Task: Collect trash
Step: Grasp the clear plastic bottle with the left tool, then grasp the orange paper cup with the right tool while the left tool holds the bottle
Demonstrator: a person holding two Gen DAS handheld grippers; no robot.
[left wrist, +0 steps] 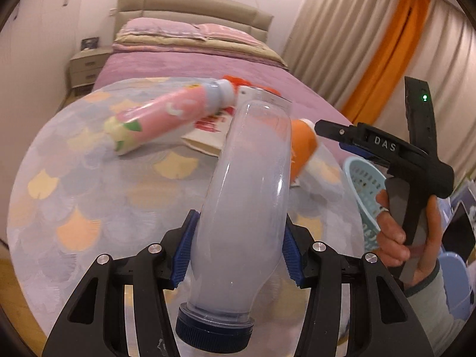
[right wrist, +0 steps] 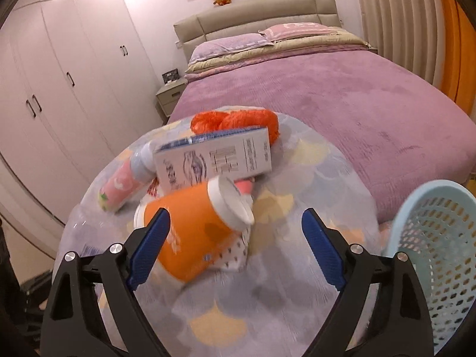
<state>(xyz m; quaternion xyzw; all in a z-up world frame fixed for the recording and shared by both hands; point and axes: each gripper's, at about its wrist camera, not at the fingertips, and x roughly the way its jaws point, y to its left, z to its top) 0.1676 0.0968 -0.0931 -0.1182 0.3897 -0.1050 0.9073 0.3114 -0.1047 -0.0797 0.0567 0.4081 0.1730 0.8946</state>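
Clear plastic fills our left-wrist view: we hold an empty bottle [left wrist: 247, 208] with a dark blue cap, cap end toward the camera, and the left gripper [left wrist: 236, 255] has its blue pads pressed against both sides of the body, so the jaws are clenched on it. Behind it the round surface [left wrist: 74, 196] with a cat-patterned cloth carries the rest of the trash: a pink bottle [left wrist: 160, 117] lying on its side, a white carton [right wrist: 214, 160] tilted over the pile, an orange cup [right wrist: 193, 223] with a white lid tipped on its side, and some fuzzy orange fabric [right wrist: 238, 120] at the far edge (all somewhat blurred). Our right gripper [right wrist: 235, 247] hangs above the orange cup with its jaws spread wide and nothing between the pads. A pale blue perforated basket [right wrist: 428, 238] stands just beside the surface on the right, by the purple bed [right wrist: 357, 104].
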